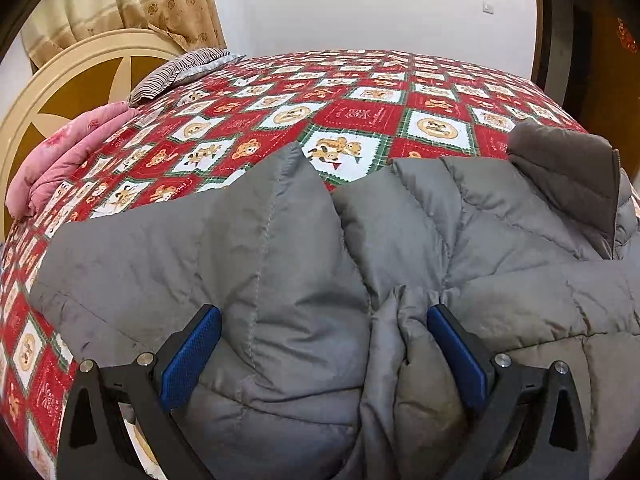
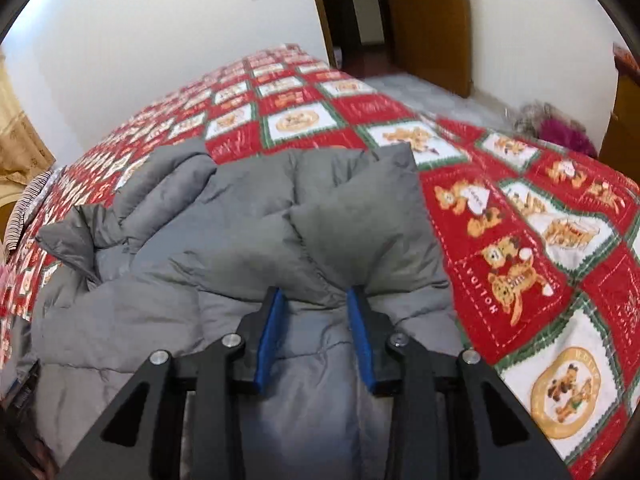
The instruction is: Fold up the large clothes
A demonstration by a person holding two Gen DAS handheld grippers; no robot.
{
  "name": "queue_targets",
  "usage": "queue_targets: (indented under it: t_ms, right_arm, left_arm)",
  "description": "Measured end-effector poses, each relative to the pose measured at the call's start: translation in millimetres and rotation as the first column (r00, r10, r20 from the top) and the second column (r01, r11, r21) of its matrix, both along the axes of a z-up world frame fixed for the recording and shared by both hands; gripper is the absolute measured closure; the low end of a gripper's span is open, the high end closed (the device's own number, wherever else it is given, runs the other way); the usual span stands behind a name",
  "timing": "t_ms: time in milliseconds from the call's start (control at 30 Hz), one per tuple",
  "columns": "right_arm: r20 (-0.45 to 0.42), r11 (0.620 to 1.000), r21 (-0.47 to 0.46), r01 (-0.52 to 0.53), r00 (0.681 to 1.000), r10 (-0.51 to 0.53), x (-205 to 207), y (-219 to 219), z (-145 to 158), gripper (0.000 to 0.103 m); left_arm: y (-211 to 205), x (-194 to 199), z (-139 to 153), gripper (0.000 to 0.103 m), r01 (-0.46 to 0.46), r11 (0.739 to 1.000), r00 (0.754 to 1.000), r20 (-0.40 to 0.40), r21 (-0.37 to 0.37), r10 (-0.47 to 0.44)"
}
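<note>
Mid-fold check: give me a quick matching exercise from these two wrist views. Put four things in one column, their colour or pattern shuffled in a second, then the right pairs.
Things:
1. jacket
2. bedspread
3. folded quilt at the headboard end
4. gripper pads

Colour or pattern:
A. pink
B. blue
C. grey, quilted
D. red, white and green squares with bears

Pairs: 1-C, 2-D, 3-A, 4-B
</note>
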State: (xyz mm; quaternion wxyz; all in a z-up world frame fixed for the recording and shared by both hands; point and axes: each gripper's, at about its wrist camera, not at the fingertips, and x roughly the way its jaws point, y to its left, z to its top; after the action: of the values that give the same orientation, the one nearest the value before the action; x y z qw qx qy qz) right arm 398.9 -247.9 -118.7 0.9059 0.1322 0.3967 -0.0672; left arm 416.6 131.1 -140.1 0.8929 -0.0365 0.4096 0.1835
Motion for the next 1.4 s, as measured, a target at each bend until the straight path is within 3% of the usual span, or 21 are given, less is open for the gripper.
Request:
queue_targets:
  t_ms: [100, 267, 400, 533, 667, 800, 867, 900, 1000, 1067, 1100, 1167, 1200, 1267, 1300, 1367, 1400]
  right_arm:
    - [0.011, 0.998, -0.061, 0.007, 1.000, -0.006, -5.2, 5.8, -1.5, 0.067]
    - [-0.004, 0.997, -0.070, 0.042, 0.999, -0.042, -13.8, 3.3, -4.3, 0.067]
    - [-0.042, 0.984, -0.179, 0.017, 0.999, -0.025, -22.0, 10.7, -3.5, 0.067]
    - [-0.025, 0.991, -0.132, 0.024, 0.999, -0.028, -21.7, 0.3, -6.9, 0.064]
    - [-0.008, 0.988, -0.149, 0.026, 1.000, -0.028, -23.0, 3.0, -7.3, 0.064]
    - [-0.001, 0.985, -0.173, 0.029, 1.000, -0.029, -24.8, 7.0, -6.5, 0.062]
    - [0.000, 0.984, -0.176, 0.025, 1.000, -0.025, -25.6, 7.9, -6.1, 0.060]
    - [0.001, 0.984, -0.176, 0.024, 1.000, -0.024, -25.9, 8.2, -6.0, 0.058]
    - [-0.001, 0.982, -0.186, 0.019, 1.000, -0.020, -25.0, 9.9, -5.9, 0.053]
    - [-0.003, 0.980, -0.197, 0.014, 1.000, -0.015, -24.6, 12.2, -6.1, 0.049]
    - [-0.005, 0.978, -0.207, 0.011, 1.000, -0.012, -23.9, 13.7, -6.2, 0.046]
    - [-0.009, 0.975, -0.223, 0.011, 1.000, -0.013, -23.5, 16.0, -6.4, 0.042]
    - [-0.011, 0.972, -0.233, 0.014, 1.000, -0.017, -23.1, 16.9, -6.5, 0.038]
    - [-0.016, 0.968, -0.248, 0.026, 0.999, -0.031, -22.5, 16.9, -7.0, 0.028]
    - [-0.023, 0.966, -0.254, 0.040, 0.999, -0.047, -21.6, 15.6, -7.8, 0.020]
    - [-0.028, 0.968, -0.245, 0.049, 0.998, -0.058, -21.6, 13.0, -8.8, 0.016]
    - [-0.030, 0.971, -0.235, 0.051, 0.998, -0.059, -21.5, 11.1, -9.2, 0.015]
  left_arm:
    - [-0.2, 5.4, -5.0, 0.001, 0.004, 1.000, 1.000, -0.009, -0.014, -0.004]
    - [-1.3, 5.8, -5.4, 0.001, 0.006, 1.000, 1.000, -0.004, -0.023, -0.007]
    - [2.0, 3.1, -6.1, 0.001, 0.018, 0.999, 1.000, -0.004, -0.050, -0.019]
    - [-3.0, 1.3, -6.6, 0.001, 0.028, 1.000, 1.000, -0.010, -0.013, -0.028]
    - [-6.6, 0.2, -6.2, 0.001, 0.030, 0.999, 0.999, -0.011, 0.014, -0.030]
    - [13.6, -9.7, 5.3, 0.001, 0.071, 0.990, 0.997, 0.015, -0.122, -0.070]
    - [32.6, -31.1, 30.2, 0.001, 0.072, 0.983, 0.994, 0.088, -0.170, -0.058]
    - [49.2, -49.4, 48.1, 0.001, 0.055, 0.981, 0.987, 0.156, -0.184, -0.026]
    - [106.3, -90.9, 78.4, 0.001, -0.031, 0.974, 0.963, 0.254, -0.225, 0.090]
    - [154.5, -113.3, 81.9, 0.001, -0.153, 0.947, 0.939, 0.256, -0.281, 0.228]
    - [183.6, -125.0, 78.4, 0.001, -0.234, 0.916, 0.915, 0.245, -0.325, 0.320]
    - [229.4, -141.1, 65.6, 0.001, -0.379, 0.834, 0.855, 0.193, -0.401, 0.481]
    - [250.8, -147.1, 55.7, 0.001, -0.452, 0.779, 0.819, 0.144, -0.435, 0.556]
    - [276.8, -153.9, 33.4, 0.001, -0.545, 0.689, 0.768, 0.047, -0.478, 0.639]
    - [282.5, -153.7, 23.0, 0.001, -0.573, 0.662, 0.755, 0.002, -0.484, 0.655]
    - [282.8, -148.1, 4.6, 0.001, -0.601, 0.642, 0.749, -0.053, -0.476, 0.661]
    - [278.6, -145.1, 0.8, 0.001, -0.610, 0.660, 0.749, -0.048, -0.439, 0.661]
